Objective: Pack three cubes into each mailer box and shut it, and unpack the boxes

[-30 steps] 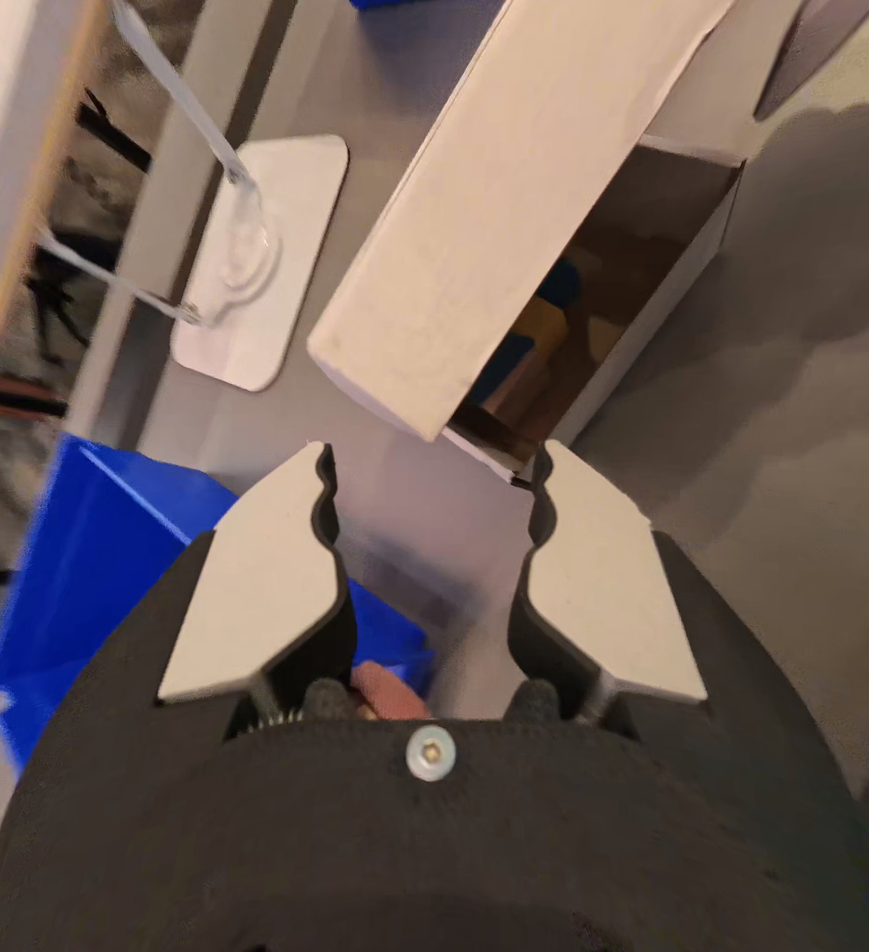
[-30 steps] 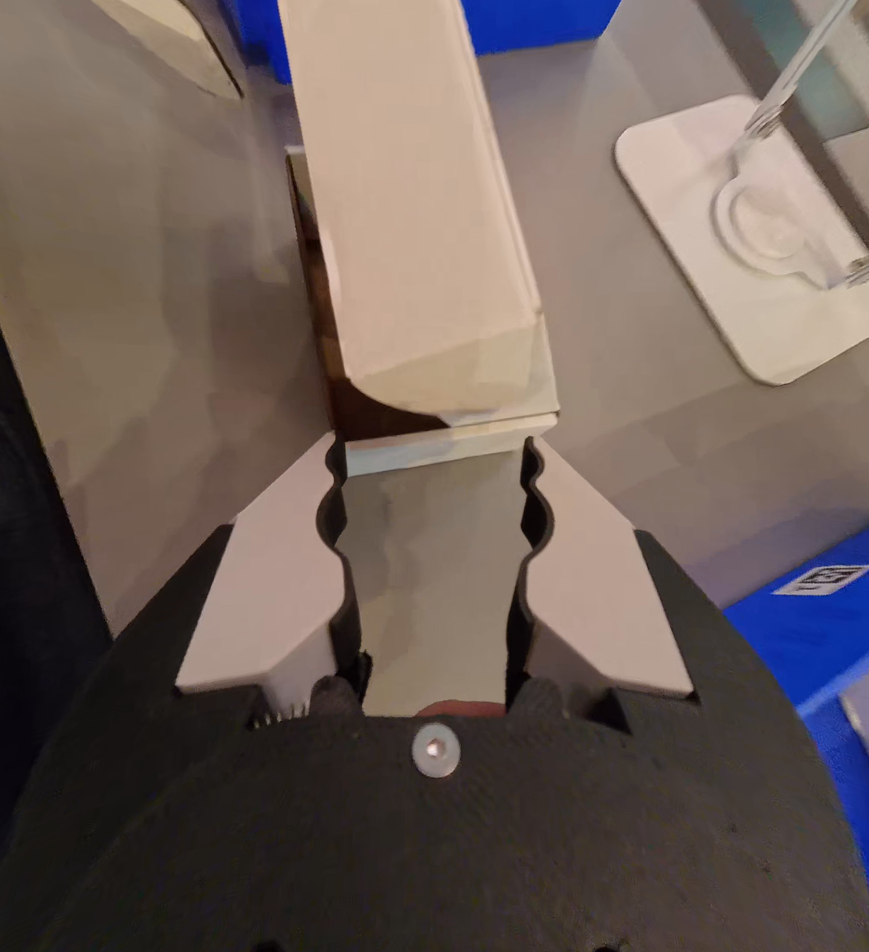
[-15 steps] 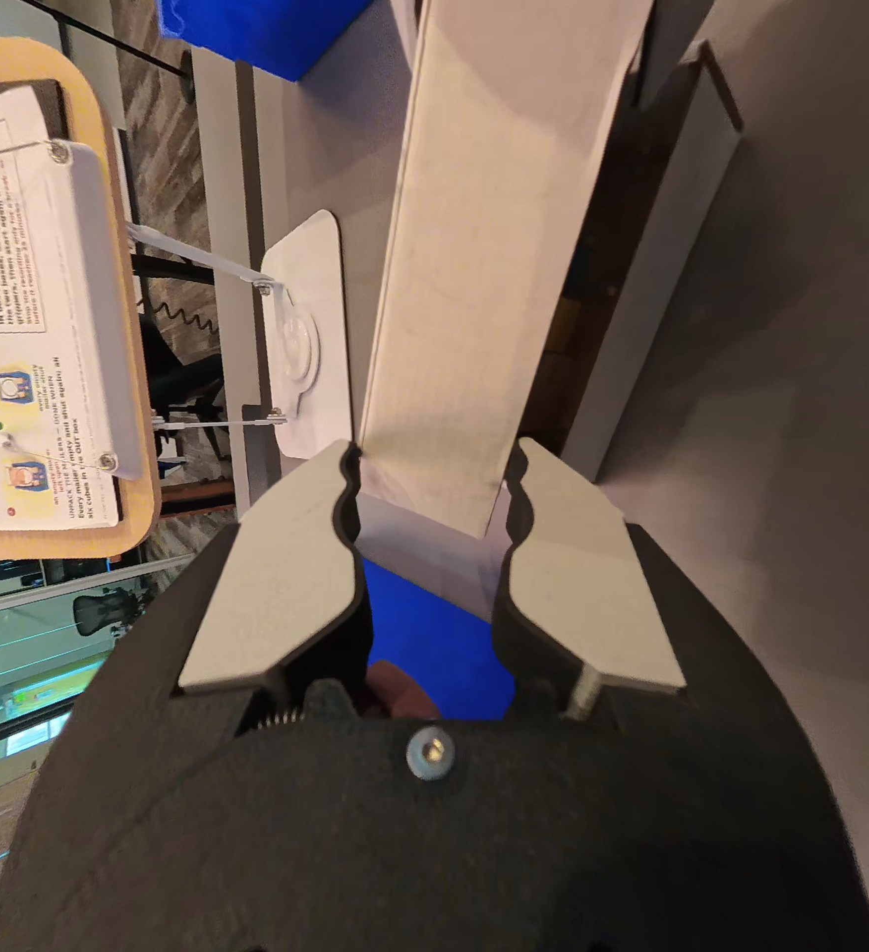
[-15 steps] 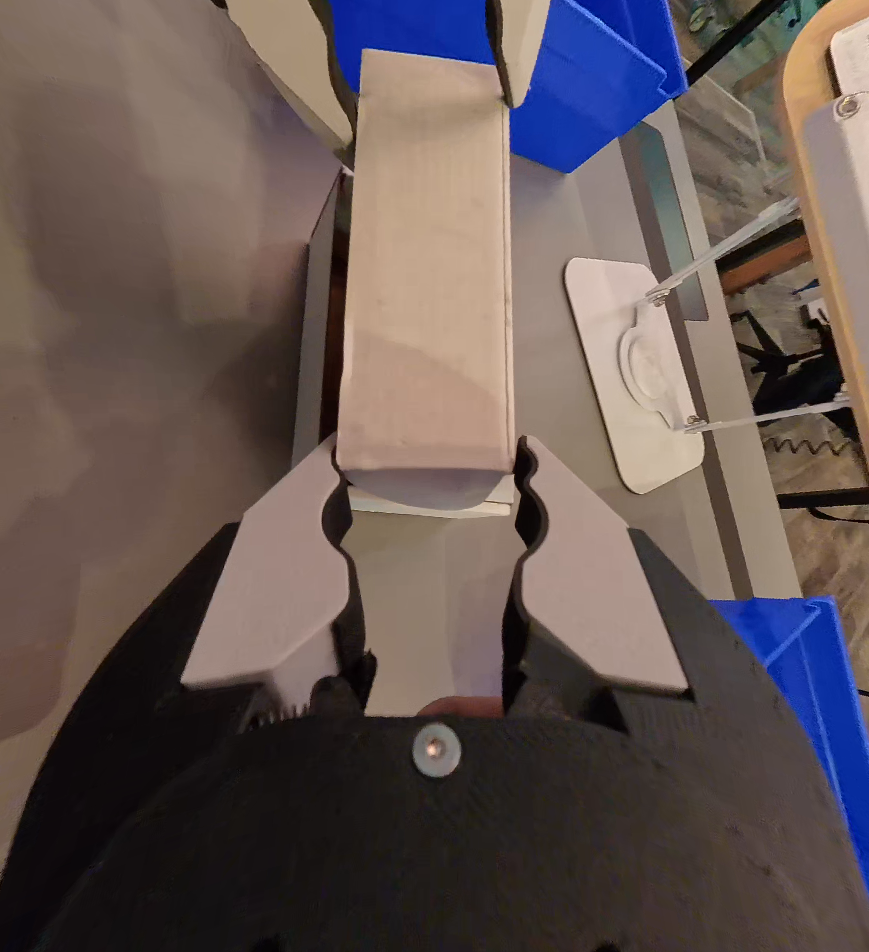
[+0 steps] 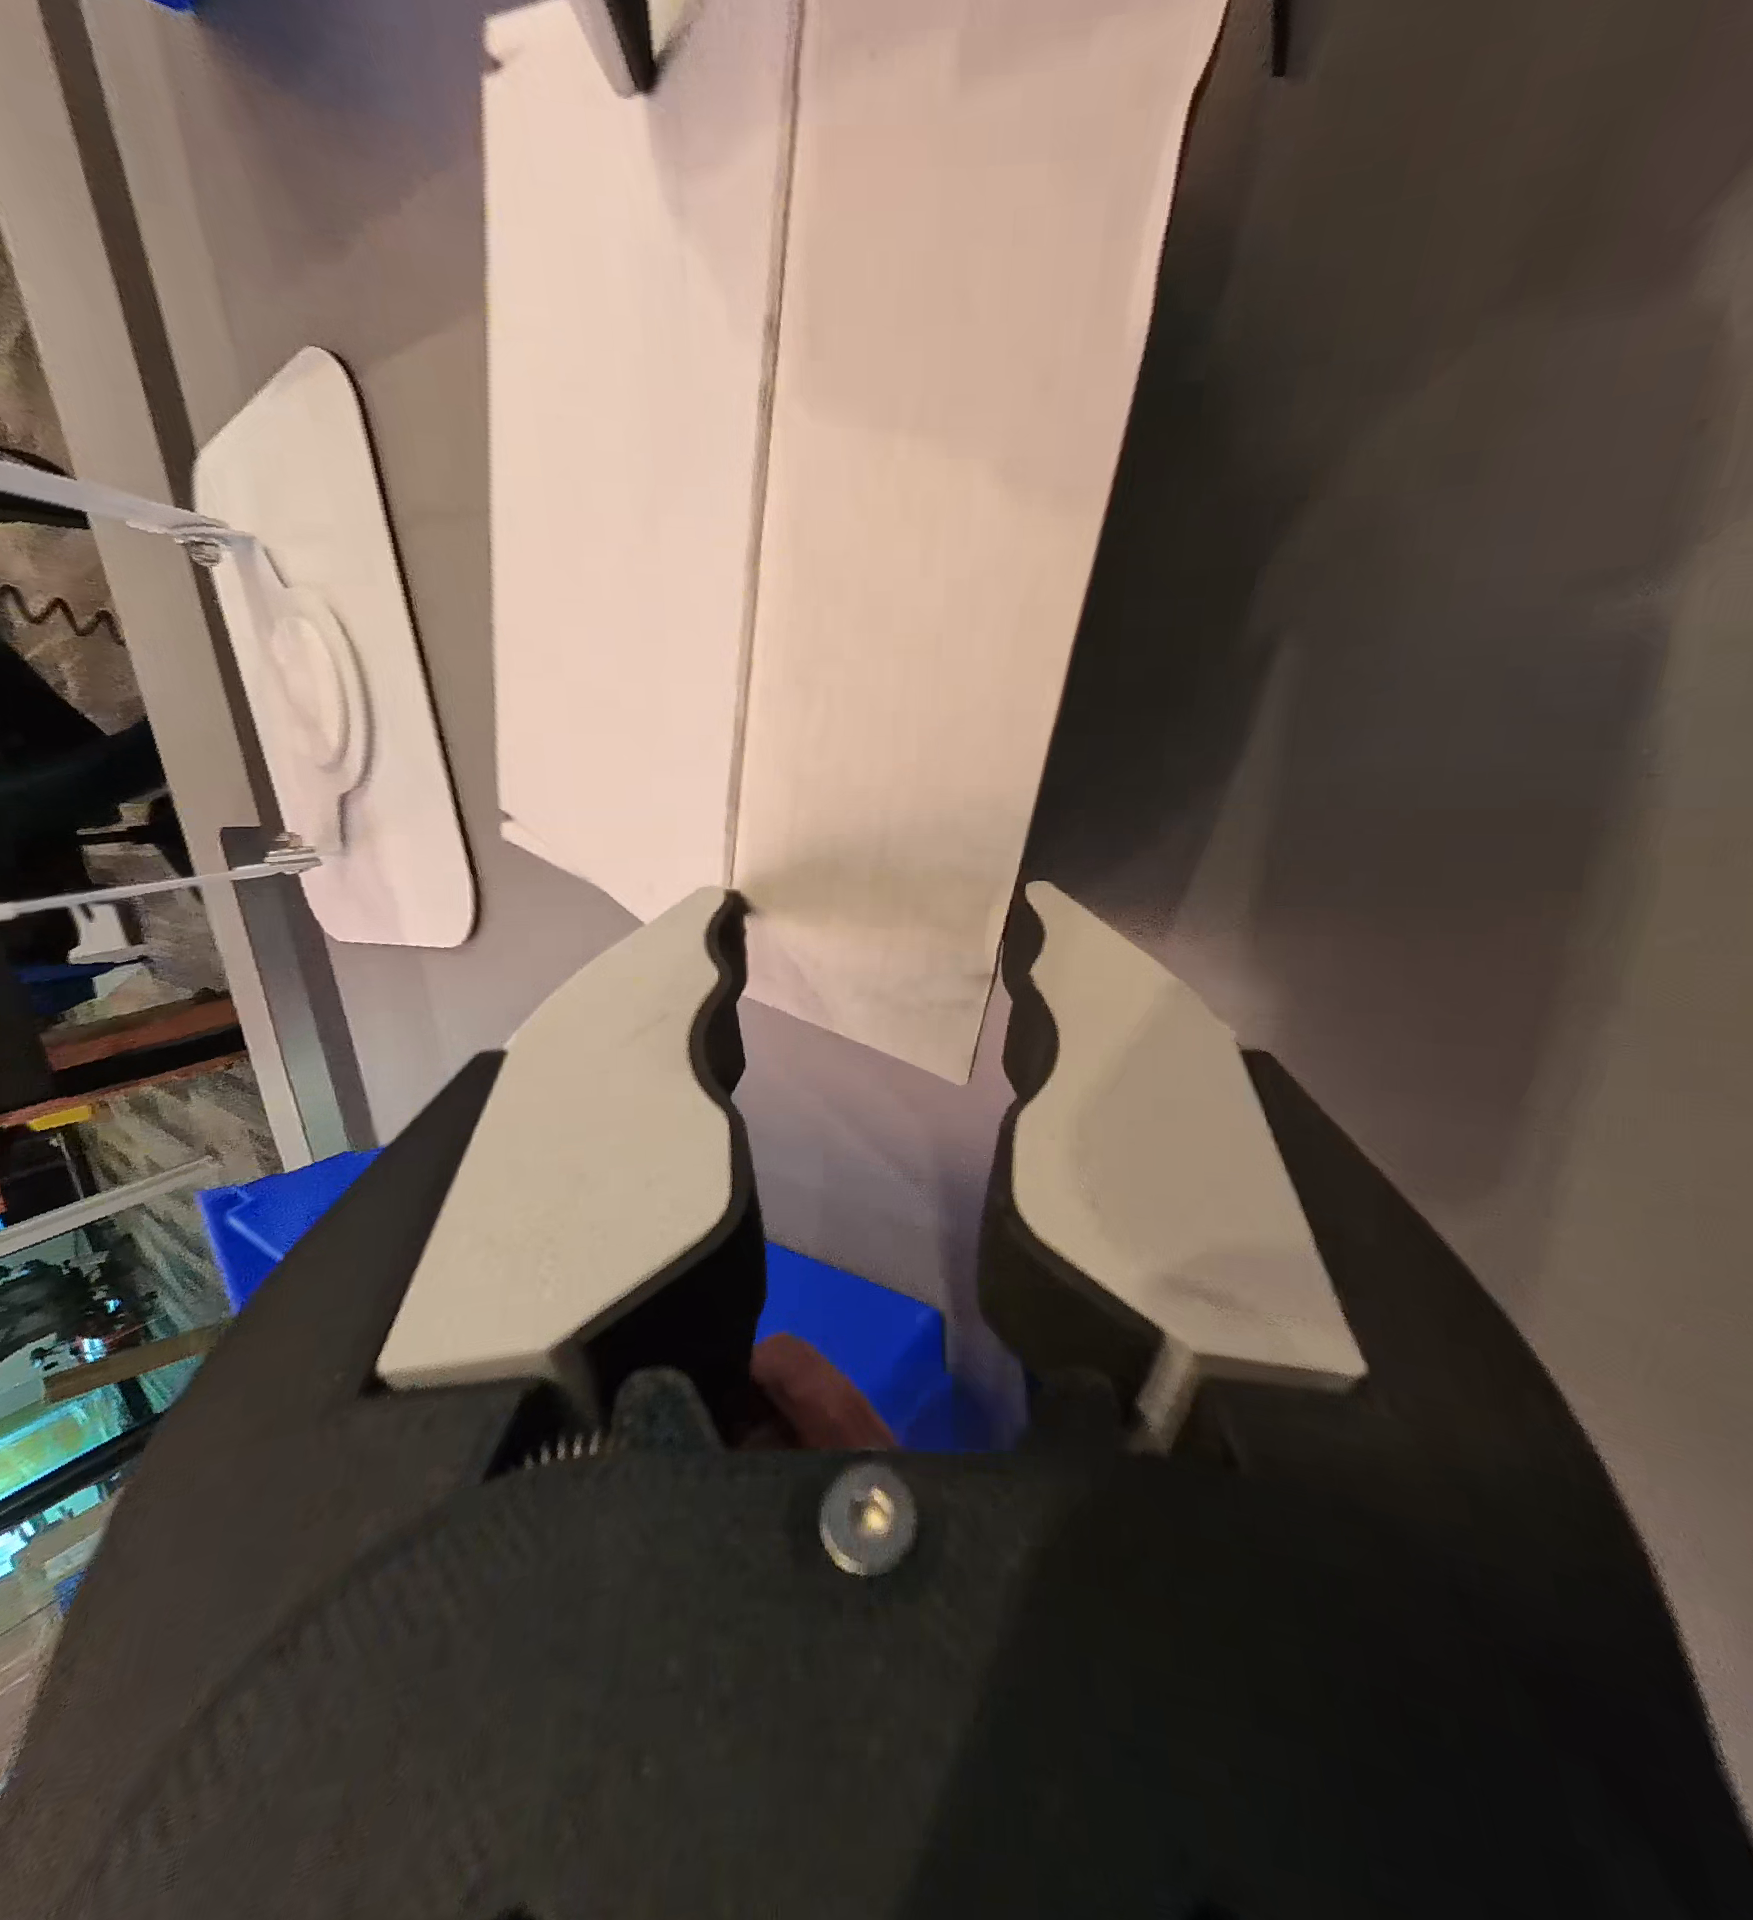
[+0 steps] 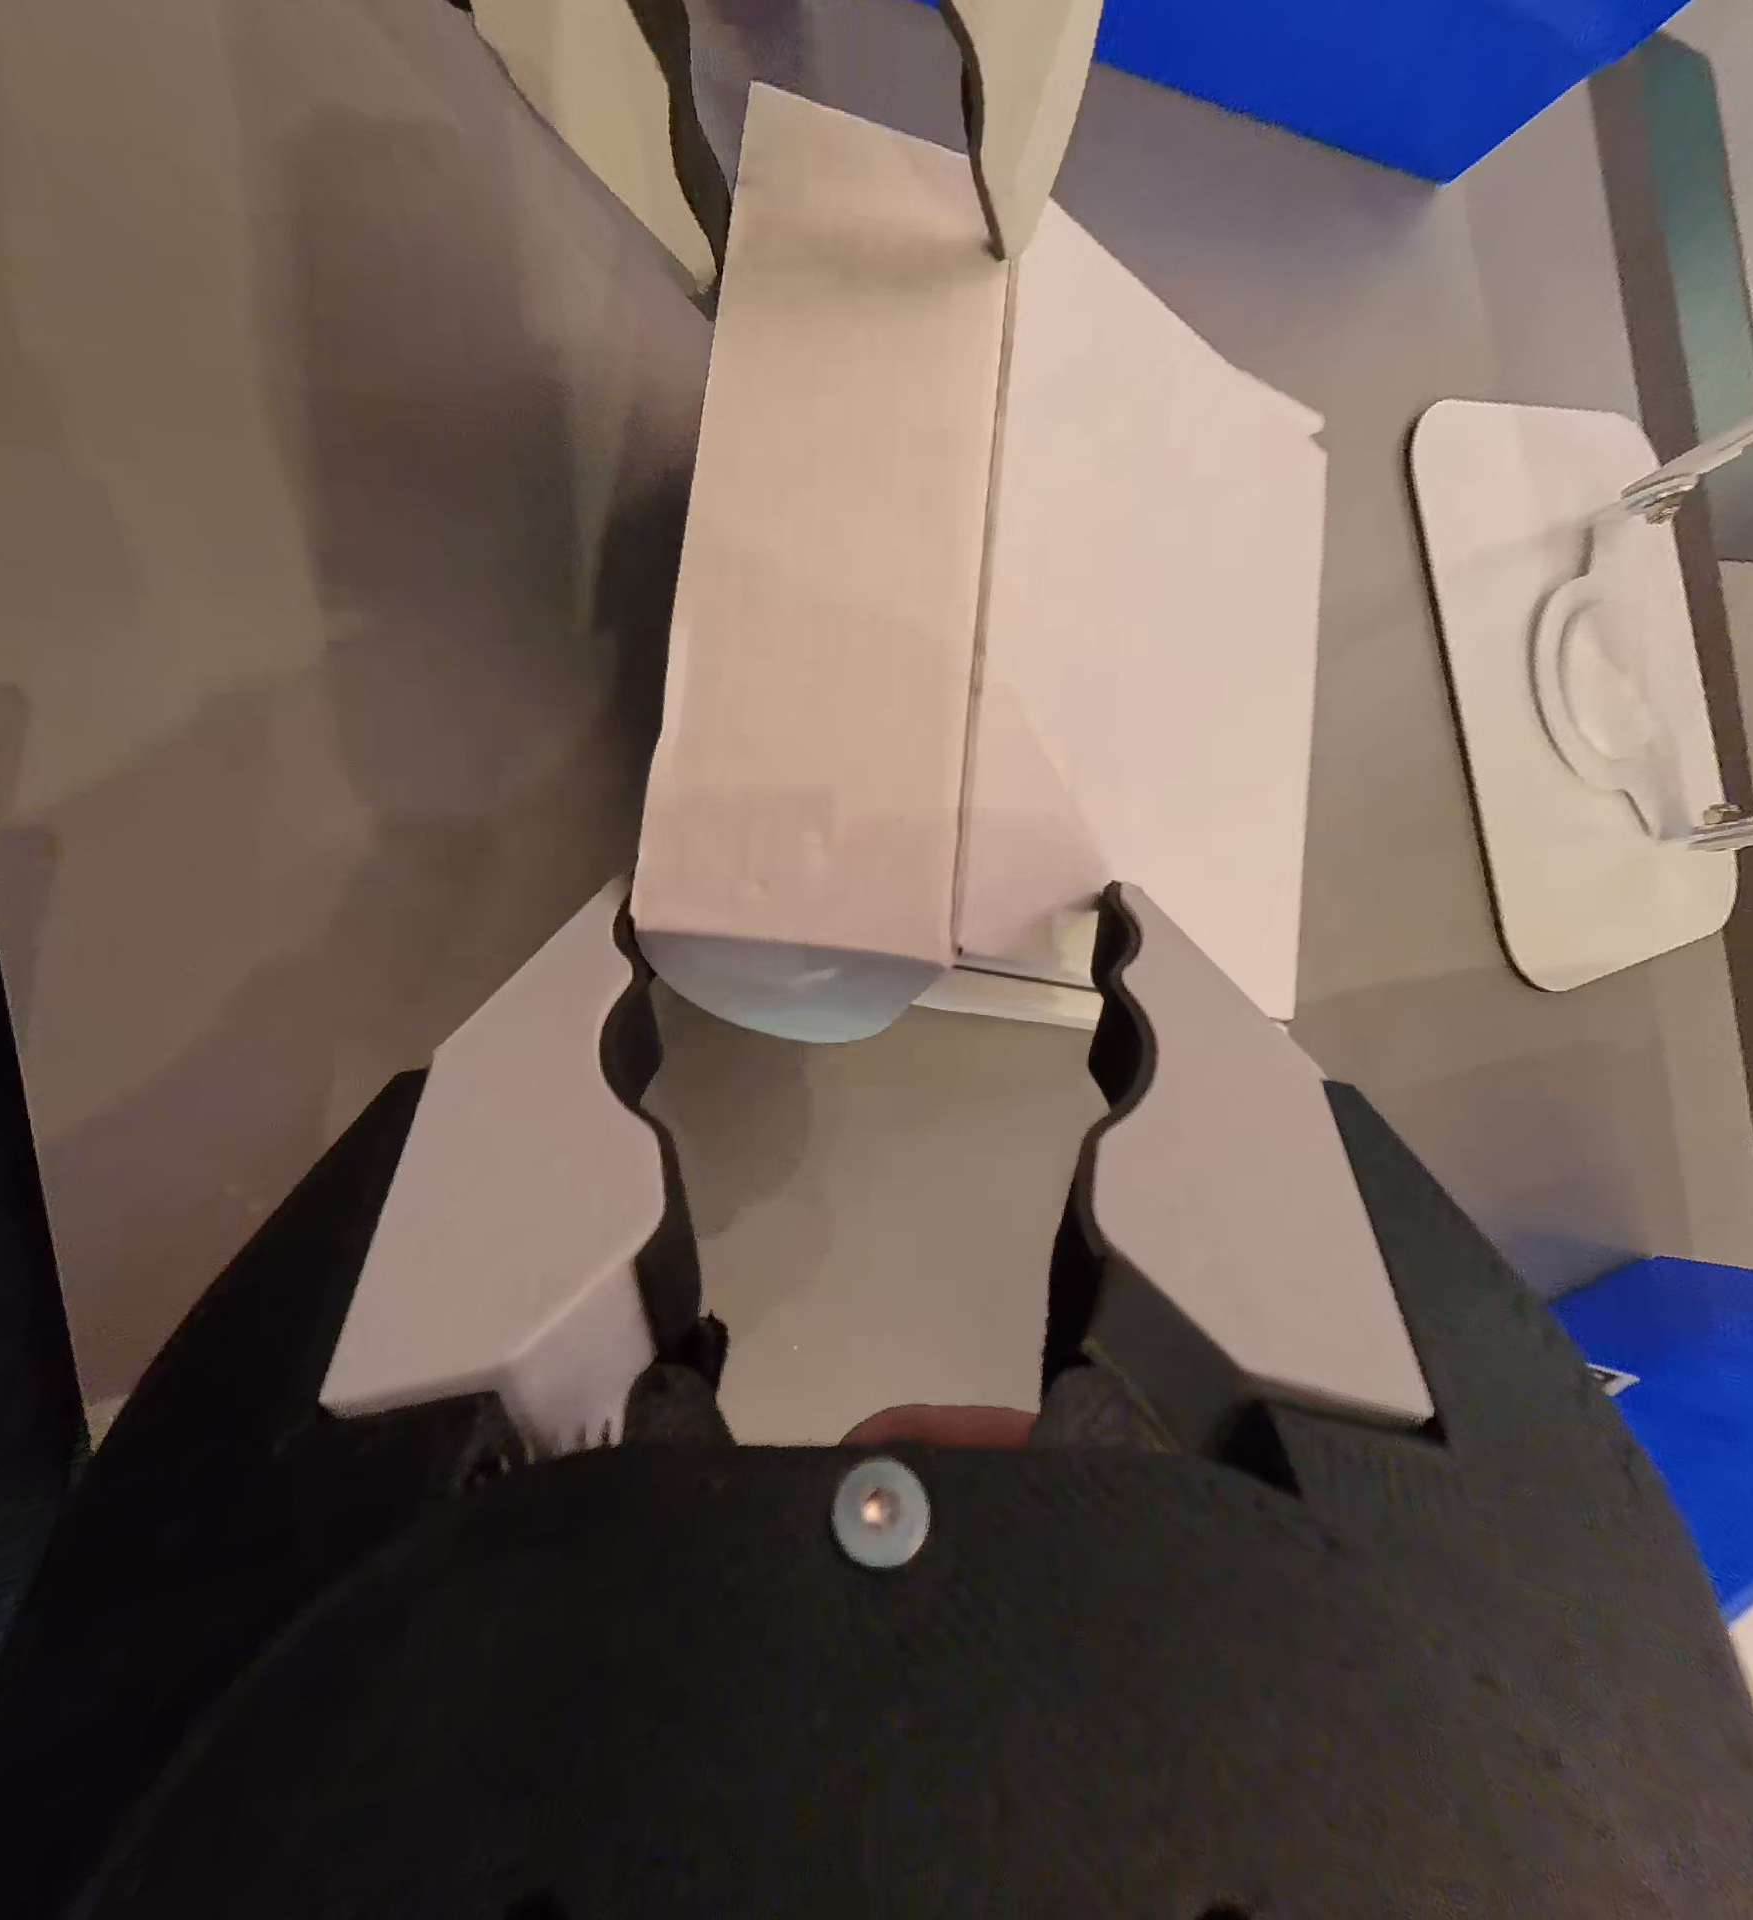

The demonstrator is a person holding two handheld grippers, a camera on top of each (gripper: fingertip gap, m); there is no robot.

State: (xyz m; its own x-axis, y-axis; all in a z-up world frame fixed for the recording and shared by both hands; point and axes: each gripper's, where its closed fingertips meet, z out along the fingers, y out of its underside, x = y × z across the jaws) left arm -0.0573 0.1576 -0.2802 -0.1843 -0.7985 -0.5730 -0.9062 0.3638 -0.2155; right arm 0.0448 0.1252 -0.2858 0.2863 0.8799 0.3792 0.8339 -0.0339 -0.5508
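Currently the white mailer box (image 6: 851, 582) lies lengthwise on the grey table (image 6: 259, 582), filling the centre of both views, its lid folded down. From opposite ends, each gripper faces one short end of the box. The right gripper (image 6: 867, 935) has its jaws spread wide, holding nothing; its fingertips (image 6: 581, 935) sit at the near end, either side of a rounded tuck flap (image 6: 789, 992). The left gripper (image 5: 867, 935) is likewise open and empty, its tips at the box's near edge; it also appears at top centre of the right view. A white stand base (image 6: 1578, 686) sits at right, blue bins (image 6: 1391, 73) at the frame corners.
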